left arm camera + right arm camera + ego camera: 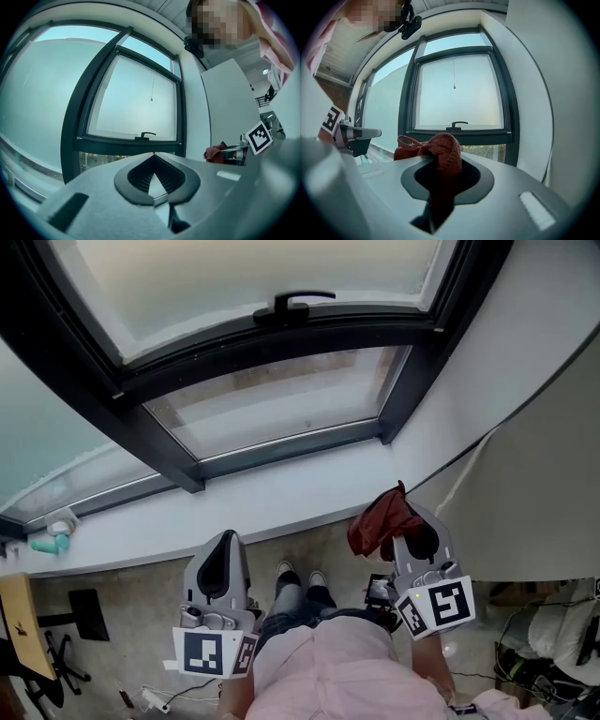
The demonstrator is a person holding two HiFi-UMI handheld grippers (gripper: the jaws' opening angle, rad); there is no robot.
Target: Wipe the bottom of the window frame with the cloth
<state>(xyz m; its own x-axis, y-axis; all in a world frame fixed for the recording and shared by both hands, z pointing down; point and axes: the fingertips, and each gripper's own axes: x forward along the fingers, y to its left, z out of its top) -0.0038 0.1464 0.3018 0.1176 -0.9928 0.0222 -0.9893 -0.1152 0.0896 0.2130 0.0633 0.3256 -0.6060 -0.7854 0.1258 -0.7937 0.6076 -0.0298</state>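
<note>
Dark window frame [281, 448] with a black handle [298, 304] fills the head view toward 12 o'clock, its bottom bar running along a white sill [234, 507]. At 4 o'clock the right gripper [412, 526] pinches a bunched red cloth [380, 521] between its jaws, by the sill's near edge and well apart from the frame. At 7 o'clock the left gripper [225, 542] has its jaws pressed together at the tips, with nothing between them.

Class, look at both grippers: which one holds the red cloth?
The right gripper: the red cloth is clamped in it, while the left gripper holds nothing.
</note>
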